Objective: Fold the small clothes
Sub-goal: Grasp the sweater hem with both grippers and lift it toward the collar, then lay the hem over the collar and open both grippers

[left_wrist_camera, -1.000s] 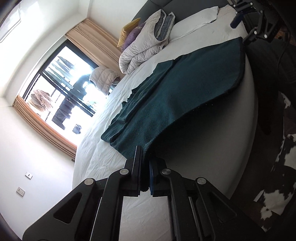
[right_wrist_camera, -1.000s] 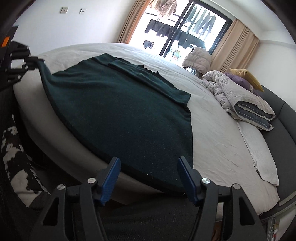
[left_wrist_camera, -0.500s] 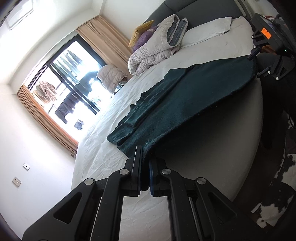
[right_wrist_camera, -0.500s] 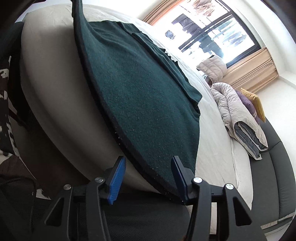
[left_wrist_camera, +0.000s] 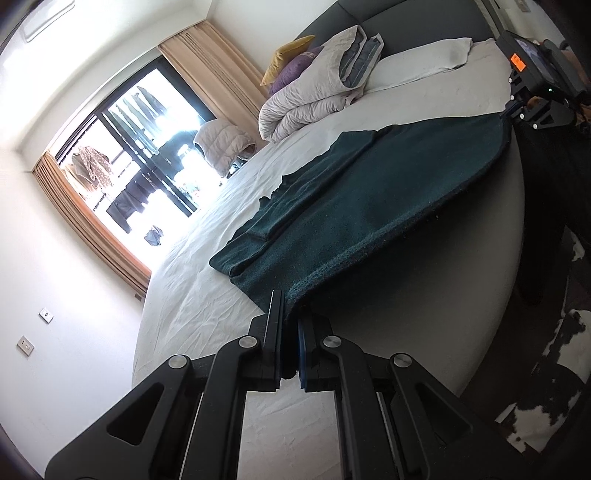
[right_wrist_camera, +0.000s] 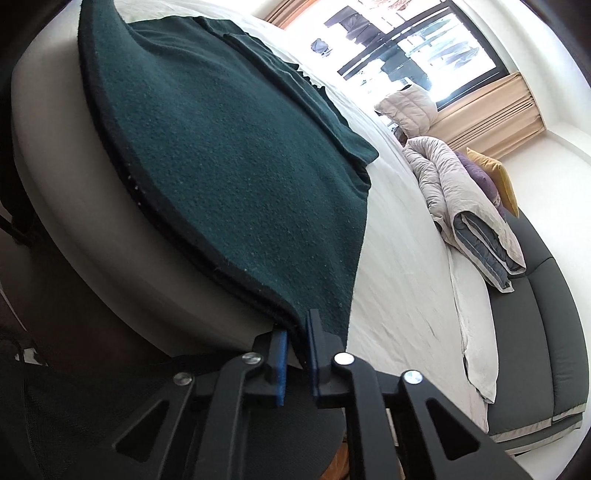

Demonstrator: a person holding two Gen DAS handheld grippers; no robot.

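Gripping the green cloth (left_wrist_camera: 388, 206) at both near corners over the bed (left_wrist_camera: 207, 306) edge: left gripper (left_wrist_camera: 290, 325) clamped on one, right gripper (right_wrist_camera: 297, 339) just pinched shut on the other. Judged likely to slip if pulled unevenly, given shallow bites.

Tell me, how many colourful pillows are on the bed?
2. A yellow pillow and a purple pillow sit side by side against the dark headboard, tucked behind the folded grey duvet. The duvet may hide more.
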